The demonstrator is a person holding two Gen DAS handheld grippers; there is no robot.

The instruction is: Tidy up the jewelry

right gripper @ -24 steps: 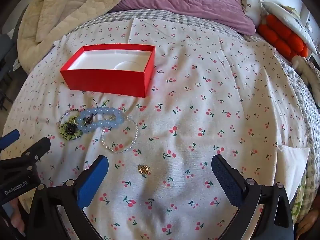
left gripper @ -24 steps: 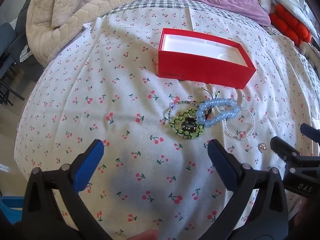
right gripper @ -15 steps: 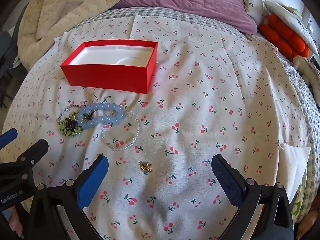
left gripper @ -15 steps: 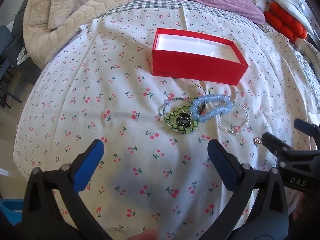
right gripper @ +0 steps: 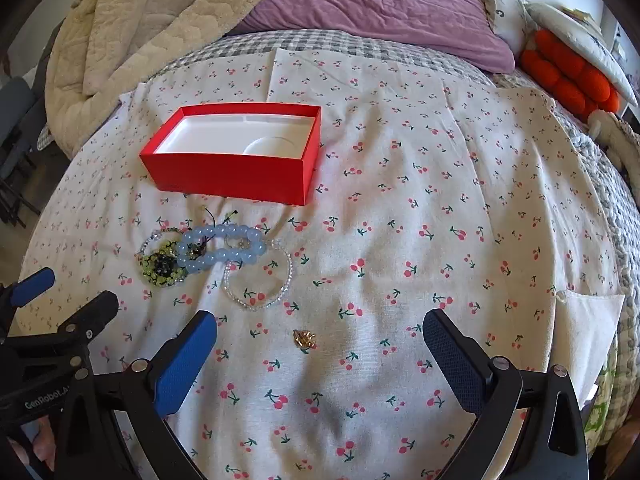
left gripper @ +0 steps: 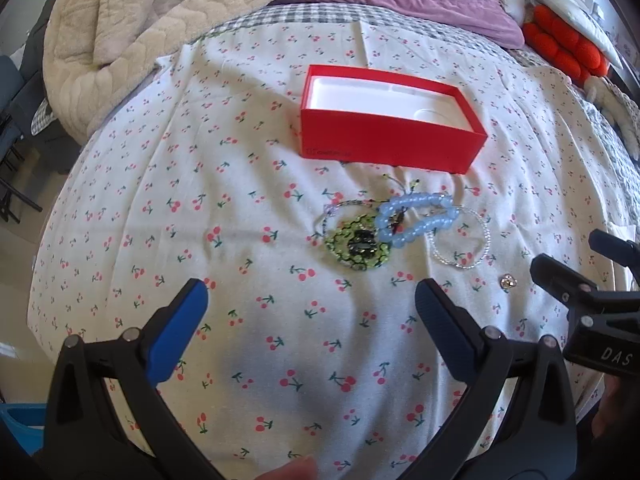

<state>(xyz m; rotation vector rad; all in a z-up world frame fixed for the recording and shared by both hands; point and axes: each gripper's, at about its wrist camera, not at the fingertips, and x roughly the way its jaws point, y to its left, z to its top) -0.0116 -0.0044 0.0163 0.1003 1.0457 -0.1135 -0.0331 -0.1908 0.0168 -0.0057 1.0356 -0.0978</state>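
Observation:
An open red box (left gripper: 390, 142) (right gripper: 232, 178) with a white, empty inside sits on the cherry-print cloth (left gripper: 248, 208). In front of it lies a cluster of jewelry: a light blue bead bracelet (left gripper: 416, 222) (right gripper: 222, 250), a green and black beaded piece (left gripper: 356, 248) (right gripper: 162, 268), and a clear bead bracelet (left gripper: 460, 250) (right gripper: 258, 276). A small gold trinket (right gripper: 305, 338) (left gripper: 508, 281) lies apart, nearer the front. My left gripper (left gripper: 310, 302) hangs open above the cloth, short of the cluster. My right gripper (right gripper: 320, 330) is open too, with the gold trinket between its fingers' line, untouched.
A beige quilt (left gripper: 128, 24) is heaped at the back left and a purple pillow (right gripper: 372, 12) at the back. Orange cushions (right gripper: 572, 76) lie at the far right. The bed edge drops off on the left, where dark chair legs (left gripper: 12, 152) stand.
Both grippers have drawn back and up a little, so the box and jewelry sit smaller and farther in each view. Both stay open and nothing on the cloth has moved.

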